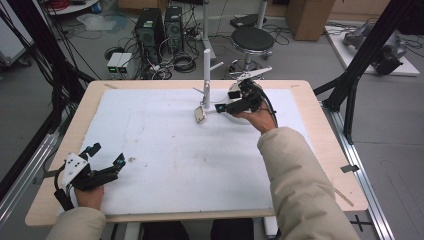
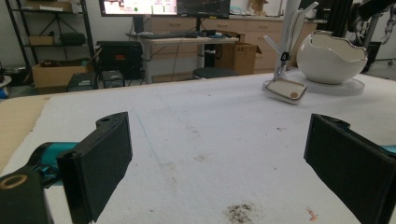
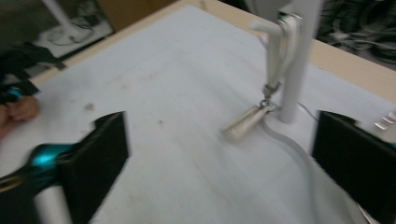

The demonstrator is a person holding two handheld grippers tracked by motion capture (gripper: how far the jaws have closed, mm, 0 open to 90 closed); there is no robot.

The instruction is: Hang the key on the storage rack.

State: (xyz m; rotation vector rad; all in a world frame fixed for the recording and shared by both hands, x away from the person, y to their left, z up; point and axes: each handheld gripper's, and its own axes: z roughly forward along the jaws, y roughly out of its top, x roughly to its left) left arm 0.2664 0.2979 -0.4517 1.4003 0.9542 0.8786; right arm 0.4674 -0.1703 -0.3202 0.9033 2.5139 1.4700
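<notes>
Reaching with wide-open right tongs (image 1: 226, 106) toward the small tag (image 1: 200, 115) hanging off the white stand (image 1: 206, 75) at the desk's (image 1: 310, 125) far side, left tongs (image 1: 106, 156) open, resting near; next, probably close gently on it.

We see a person in a beige padded jacket, both sleeves (image 1: 300, 185) puffy and ending at the wrist; each hand carries a gripper; the left gripper (image 1: 106, 156) is a black body with a teal piece at each jaw root, a grey three-cornered plate (image 1: 74, 164) on top marked with small dark dots, and a black cable trailing below; its jaws are flat black rectangular pads on black arms, with a brass-coloured ring at the near end in the left gripper view; the right gripper (image 1: 223, 107) is black too, with a pale plate above, black cables looping beside it, and broad black pads on a teal mount (image 3: 44, 158).
</notes>
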